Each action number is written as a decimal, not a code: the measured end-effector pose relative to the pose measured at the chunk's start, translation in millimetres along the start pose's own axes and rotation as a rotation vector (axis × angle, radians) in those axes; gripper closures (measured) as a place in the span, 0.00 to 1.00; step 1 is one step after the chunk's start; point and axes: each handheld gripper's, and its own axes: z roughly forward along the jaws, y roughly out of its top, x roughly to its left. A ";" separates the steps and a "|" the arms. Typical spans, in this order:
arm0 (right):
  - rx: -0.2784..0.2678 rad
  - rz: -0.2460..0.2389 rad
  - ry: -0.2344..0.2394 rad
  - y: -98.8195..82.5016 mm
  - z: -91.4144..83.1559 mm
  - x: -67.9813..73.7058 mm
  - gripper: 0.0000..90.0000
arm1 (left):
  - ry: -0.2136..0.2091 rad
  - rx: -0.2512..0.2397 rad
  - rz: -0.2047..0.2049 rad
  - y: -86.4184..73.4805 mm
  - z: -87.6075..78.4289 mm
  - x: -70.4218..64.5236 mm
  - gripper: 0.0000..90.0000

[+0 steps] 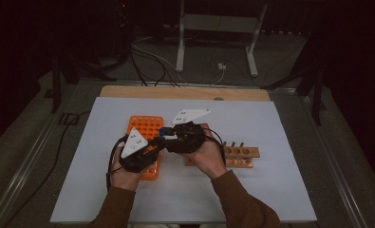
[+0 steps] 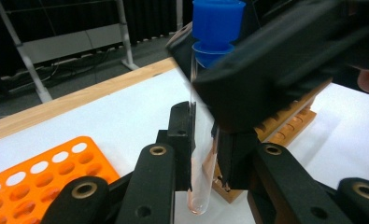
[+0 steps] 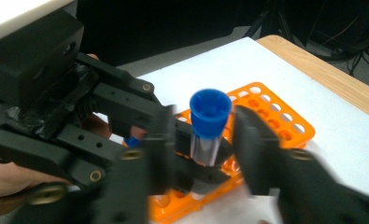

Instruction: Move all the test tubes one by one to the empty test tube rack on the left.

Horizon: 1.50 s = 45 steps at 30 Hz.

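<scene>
While both hands hover close together over the middle of the table [image 1: 251,199], the left tongs [image 2: 204,154] are clamped on the lower body of a clear test tube [image 2: 202,168] with a blue cap [image 2: 217,28], holding it upright above the white surface. From the right gripper view, the right tongs [image 3: 205,144] stand on either side of the tube just under its cap, their jaws apart and blurred, not pressing on the glass. Seen from above, the tube sits between the two grippers, over the near right edge of the orange rack [image 1: 145,126]. A wooden rack [image 1: 244,154] lies just to the right of the right hand [image 1: 209,159], on the white sheet.
</scene>
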 end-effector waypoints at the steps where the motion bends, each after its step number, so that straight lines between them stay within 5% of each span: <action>1: -0.001 0.005 -0.004 -0.2 -0.6 -0.9 0.50 | 0.005 -0.003 -0.004 0.1 -0.5 0.9 0.86; 7: -0.052 0.090 -0.047 -5.4 -10.9 -14.8 0.24 | 0.029 -0.014 -0.025 0.2 -5.3 8.8 0.86; 10: -0.052 0.111 -0.080 -10.1 -16.7 -22.1 0.18 | 0.042 -0.023 -0.034 0.4 -9.0 12.9 0.86; 29: -0.068 0.203 -0.209 -71.4 -60.4 -64.8 0.03 | 0.140 -0.067 -0.107 -12.1 -48.2 48.6 0.86; 45: -0.097 0.221 -0.309 -100.4 -95.6 -74.0 0.02 | 0.172 -0.048 -0.168 -43.0 -74.1 67.4 0.86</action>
